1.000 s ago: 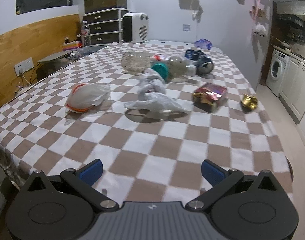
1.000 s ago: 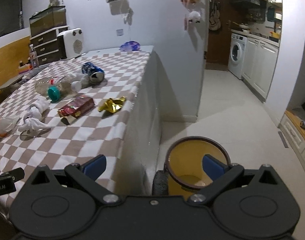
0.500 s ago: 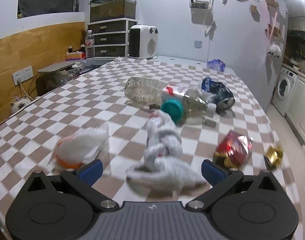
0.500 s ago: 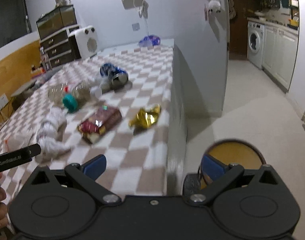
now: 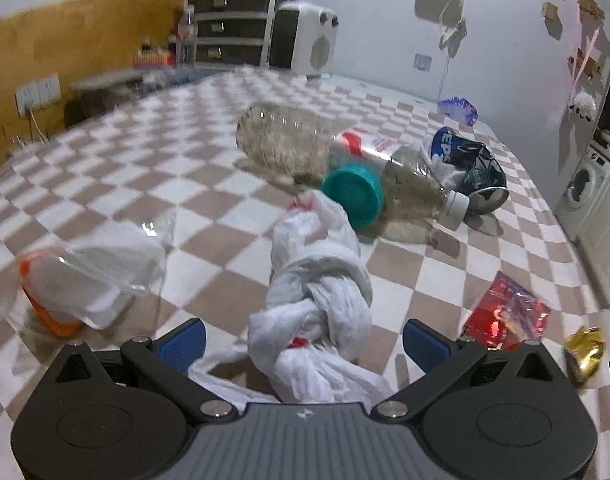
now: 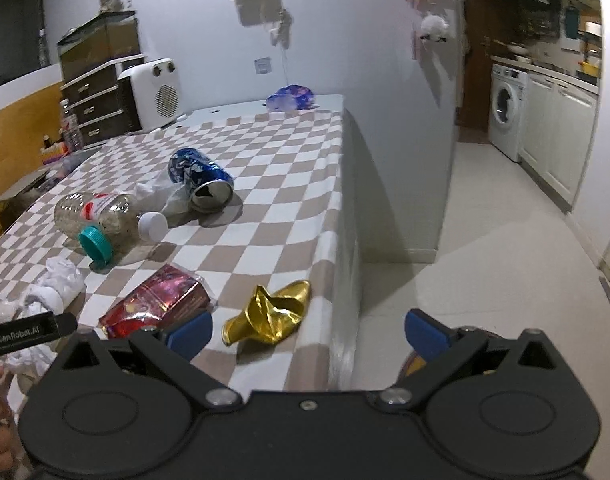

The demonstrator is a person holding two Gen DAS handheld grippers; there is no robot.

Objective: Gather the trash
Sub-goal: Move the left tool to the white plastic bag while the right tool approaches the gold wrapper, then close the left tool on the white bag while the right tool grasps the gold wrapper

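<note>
A brown-and-white chequered cloth (image 5: 177, 168) is being shown over the tabletop. A knotted bag (image 5: 317, 292) is being seen in white, a cap (image 5: 353, 194) in teal, a crushed can (image 6: 199, 178) in blue, a wrapper (image 6: 161, 306) in shiny red, a foil scrap (image 6: 271, 314) in gold.

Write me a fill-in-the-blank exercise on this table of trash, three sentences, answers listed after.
1. Between the open fingers of the left gripper lies a knotted white plastic ____.
2. The round cap leaning against the clear bottle is coloured ____.
3. The crumpled wrapper nearest the table edge, ahead of the right gripper, is coloured ____.

Missing words: bag; teal; gold
</note>
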